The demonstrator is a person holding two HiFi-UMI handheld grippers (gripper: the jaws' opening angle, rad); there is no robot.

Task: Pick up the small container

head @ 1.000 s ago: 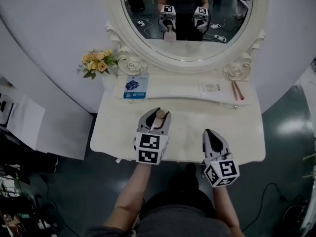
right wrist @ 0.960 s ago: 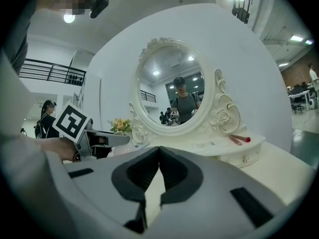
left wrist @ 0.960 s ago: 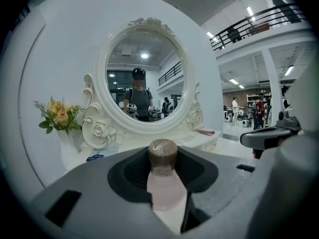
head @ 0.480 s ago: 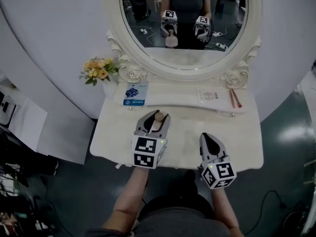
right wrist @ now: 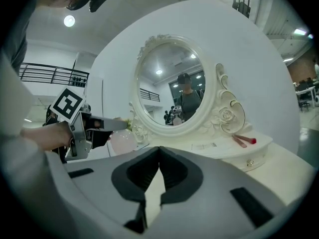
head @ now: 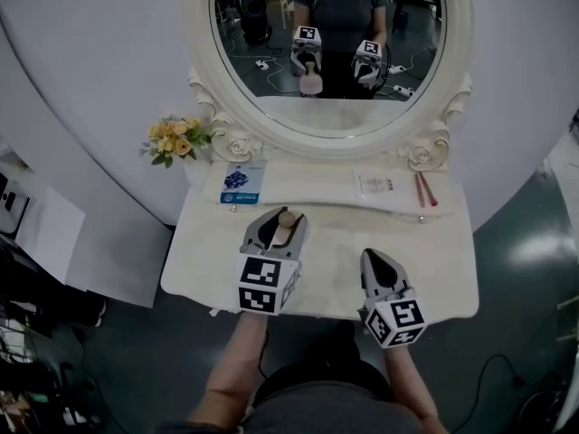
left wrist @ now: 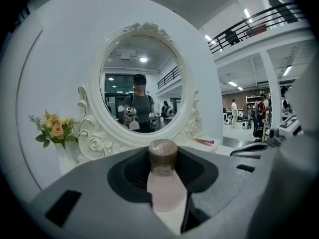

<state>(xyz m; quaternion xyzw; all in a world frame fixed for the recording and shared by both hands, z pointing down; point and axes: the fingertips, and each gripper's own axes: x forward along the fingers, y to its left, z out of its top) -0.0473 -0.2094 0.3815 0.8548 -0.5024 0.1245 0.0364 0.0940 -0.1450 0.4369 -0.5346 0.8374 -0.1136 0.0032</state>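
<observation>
In the head view, you are standing over a white vanity table [head: 434,269] against a curved white wall, with dark grey floor around it. One oval mirror [head: 262,70] in a carved frame is rising behind it. The back shelf is carrying one bouquet of yellow flowers [head: 176,136], one blue card [head: 242,181], one white leaflet [head: 378,186] and two red sticks [head: 423,189]. Your left gripper [head: 280,227] is clamping the one small container [head: 287,219], a pale pink bottle with a brown cap, above the tabletop. Whether its base is touching the table is not clear. Your right gripper [head: 374,259] is hovering over the front edge with its jaws together.

In the left gripper view, the jaws are pressing on the bottle's body and its cap is pointing towards the mirror. A bright hall with a balcony is opening to the right.

In the right gripper view, the jaws are meeting with nothing between them.
</observation>
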